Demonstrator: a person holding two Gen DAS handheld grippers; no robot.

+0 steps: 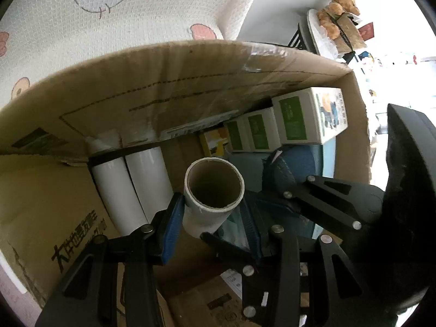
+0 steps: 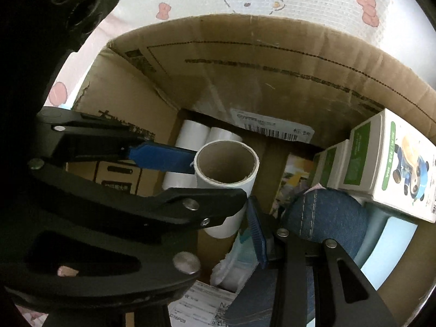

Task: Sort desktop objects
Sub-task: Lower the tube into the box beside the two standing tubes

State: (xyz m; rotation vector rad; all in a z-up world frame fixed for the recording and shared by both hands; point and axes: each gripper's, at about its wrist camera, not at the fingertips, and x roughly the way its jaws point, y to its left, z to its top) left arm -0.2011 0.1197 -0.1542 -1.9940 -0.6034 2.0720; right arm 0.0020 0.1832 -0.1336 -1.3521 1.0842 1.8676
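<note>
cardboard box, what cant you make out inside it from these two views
- white roll, lower end: both views, covered by gripper fingers; resting or lifted, cannot tell.
- right gripper, any hold: right wrist view, the left gripper covers one pad.
- shipping label print: right wrist view, too small.
- yellow packet: left wrist view, mostly behind green boxes.

Your left claw [image 1: 211,215] clamps its blue pads on a white roll with a cardboard core [image 1: 212,193], held inside the cardboard box [image 1: 163,81]. Two more white rolls [image 1: 130,188] lie just beside it, and green-and-white cartons [image 1: 294,120] stand against the far wall.
</note>
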